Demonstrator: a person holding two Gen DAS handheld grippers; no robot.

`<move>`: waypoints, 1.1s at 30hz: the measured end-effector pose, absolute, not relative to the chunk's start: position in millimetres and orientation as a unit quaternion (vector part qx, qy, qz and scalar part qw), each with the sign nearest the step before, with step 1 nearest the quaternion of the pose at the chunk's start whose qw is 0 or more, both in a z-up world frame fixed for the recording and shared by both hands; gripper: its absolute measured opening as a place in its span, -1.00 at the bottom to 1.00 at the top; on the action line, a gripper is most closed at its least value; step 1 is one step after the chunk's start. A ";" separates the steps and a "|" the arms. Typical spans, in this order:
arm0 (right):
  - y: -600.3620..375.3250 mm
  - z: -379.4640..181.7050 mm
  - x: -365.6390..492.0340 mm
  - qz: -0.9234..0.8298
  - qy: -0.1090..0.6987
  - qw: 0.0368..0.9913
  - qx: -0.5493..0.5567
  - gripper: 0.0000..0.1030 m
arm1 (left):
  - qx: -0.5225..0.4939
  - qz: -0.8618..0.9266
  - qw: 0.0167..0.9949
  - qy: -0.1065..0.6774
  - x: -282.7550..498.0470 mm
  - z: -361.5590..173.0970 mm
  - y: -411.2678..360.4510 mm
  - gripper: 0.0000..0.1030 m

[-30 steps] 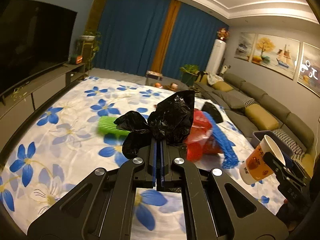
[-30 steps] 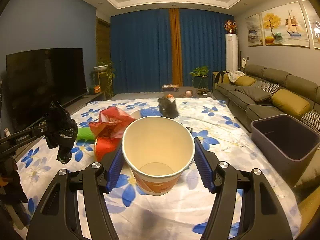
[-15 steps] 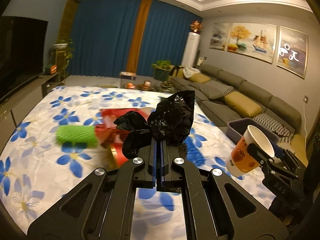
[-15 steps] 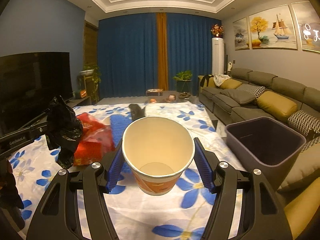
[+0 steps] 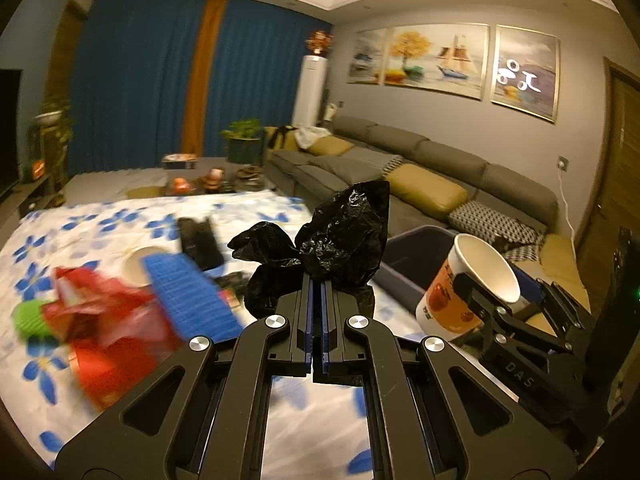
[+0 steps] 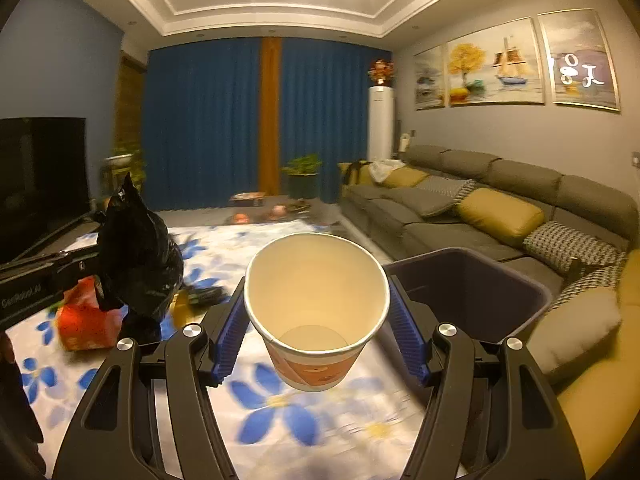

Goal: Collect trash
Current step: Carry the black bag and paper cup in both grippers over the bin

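Trash lies scattered on the tabletop (image 5: 120,408) with its white cloth printed in blue flowers, and two pieces of it are held in the air. A crumpled black plastic bag (image 5: 340,248) is pinched between the fingers of the left claw (image 5: 317,292), which are drawn almost together on a fold of it. The right claw (image 6: 317,316) clamps a paper cup (image 6: 316,312) by its sides — the cup's mouth faces the camera and its inside is bare. In the left wrist view that cup (image 5: 468,292) shows an orange and white print; the writing on it is too small to read. The letters "DAS" stand on the right claw's body in that view.

A dark grey bin (image 6: 472,292) stands just beyond the tabletop's right edge, in front of the sofa (image 6: 500,200); the part of its inside that shows holds nothing visible. The cup hangs near the bin's left rim, over the cloth.

On the tabletop to the left lie a red wrapper (image 5: 104,332), a blue ribbed piece (image 5: 188,296), a green ribbed roll (image 5: 28,316), a second paper cup on its side (image 5: 136,268) and a flat black object (image 5: 198,242) — all blurred.
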State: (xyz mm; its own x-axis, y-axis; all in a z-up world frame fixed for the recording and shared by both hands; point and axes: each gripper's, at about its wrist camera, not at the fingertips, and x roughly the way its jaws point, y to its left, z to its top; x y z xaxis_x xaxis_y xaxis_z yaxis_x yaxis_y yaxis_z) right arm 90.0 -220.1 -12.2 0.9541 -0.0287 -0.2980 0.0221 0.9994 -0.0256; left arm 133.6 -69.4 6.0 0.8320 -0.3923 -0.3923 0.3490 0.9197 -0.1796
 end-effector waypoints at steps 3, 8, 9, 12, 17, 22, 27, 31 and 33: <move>-238.8 -11.4 98.6 -0.038 0.146 0.988 -0.013 0.25 | -0.045 -0.216 0.951 0.217 148.1 7.5 -97.1 -0.96; -279.8 -12.9 113.6 -0.082 0.142 0.986 0.001 0.25 | -0.043 -0.256 0.942 0.214 173.4 7.9 -137.3 -0.96; -286.2 -13.7 115.4 -0.088 0.142 0.986 0.005 0.25 | -0.042 -0.265 0.940 0.212 178.2 7.7 -146.4 -0.96; -306.3 -15.4 122.3 -0.110 0.139 0.984 0.010 0.25 | -0.041 -0.283 0.935 0.208 192.8 4.0 -169.1 -0.96; -331.6 -17.0 129.8 -0.135 0.138 0.981 0.022 0.25 | -0.039 -0.309 0.928 0.206 214.6 -5.6 -203.6 -0.96; -349.7 -18.4 133.1 -0.150 0.137 0.978 0.035 0.25 | -0.039 -0.332 0.921 0.201 231.0 -12.0 -232.8 -0.96; -357.5 -17.8 139.6 -0.162 0.137 0.977 0.034 0.25 | -0.045 -0.349 0.913 0.207 243.2 -21.6 -255.1 -0.96; -362.9 -20.5 143.9 -0.170 0.141 0.975 0.036 0.25 | -0.041 -0.353 0.910 0.214 251.0 -31.2 -265.9 -0.96; -364.4 -22.0 146.6 -0.173 0.143 0.974 0.036 0.25 | -0.043 -0.355 0.907 0.221 256.0 -35.8 -270.7 -0.96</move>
